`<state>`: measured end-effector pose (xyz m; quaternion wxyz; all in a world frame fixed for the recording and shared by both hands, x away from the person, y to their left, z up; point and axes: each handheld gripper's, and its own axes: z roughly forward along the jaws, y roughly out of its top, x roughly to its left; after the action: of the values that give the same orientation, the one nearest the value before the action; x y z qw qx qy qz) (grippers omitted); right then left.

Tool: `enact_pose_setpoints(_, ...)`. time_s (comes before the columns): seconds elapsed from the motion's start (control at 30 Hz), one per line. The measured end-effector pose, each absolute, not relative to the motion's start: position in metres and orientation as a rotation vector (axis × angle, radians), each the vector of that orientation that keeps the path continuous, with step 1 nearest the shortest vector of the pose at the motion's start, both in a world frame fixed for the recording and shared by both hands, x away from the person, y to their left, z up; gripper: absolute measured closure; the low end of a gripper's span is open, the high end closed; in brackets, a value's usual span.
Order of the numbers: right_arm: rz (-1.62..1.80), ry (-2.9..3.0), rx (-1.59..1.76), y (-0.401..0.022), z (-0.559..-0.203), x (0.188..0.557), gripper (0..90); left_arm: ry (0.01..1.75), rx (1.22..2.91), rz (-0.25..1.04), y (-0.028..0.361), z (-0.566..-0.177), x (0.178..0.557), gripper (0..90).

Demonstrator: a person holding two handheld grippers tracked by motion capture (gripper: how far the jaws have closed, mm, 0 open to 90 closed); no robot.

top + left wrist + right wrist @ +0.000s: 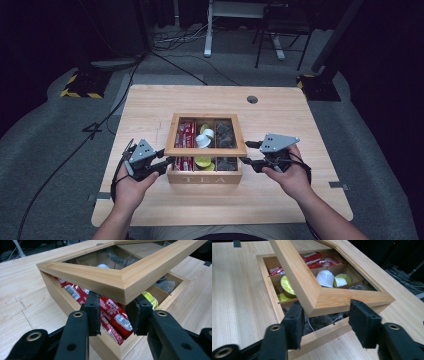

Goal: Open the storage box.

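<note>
Jaws hiding lid (120,277) corner underside

Box (205,176) mid-table (150,105), near half. Lid (205,150) raised above box, tilted. Inside: sachets (186,134) left, capsules (204,137) middle, teabags (226,134) right. Left gripper (167,162) at box's left near corner, right gripper (247,152) at right.
</note>
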<state>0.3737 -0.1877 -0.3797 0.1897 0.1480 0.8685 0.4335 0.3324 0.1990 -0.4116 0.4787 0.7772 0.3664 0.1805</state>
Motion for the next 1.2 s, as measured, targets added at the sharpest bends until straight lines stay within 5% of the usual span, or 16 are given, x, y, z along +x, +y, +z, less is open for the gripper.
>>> enact_pose_setpoints(0.57,1.212,2.377,0.322,-0.186,-0.343,0.386,57.7,0.901,1.916,0.467,0.204,-0.414,0.331,57.7)
enact_pose_setpoints(1.2,1.312,2.349,0.391,-0.186,-0.297,0.435,61.4,0.974,2.022,0.473,0.228,-0.422,0.327,37.3)
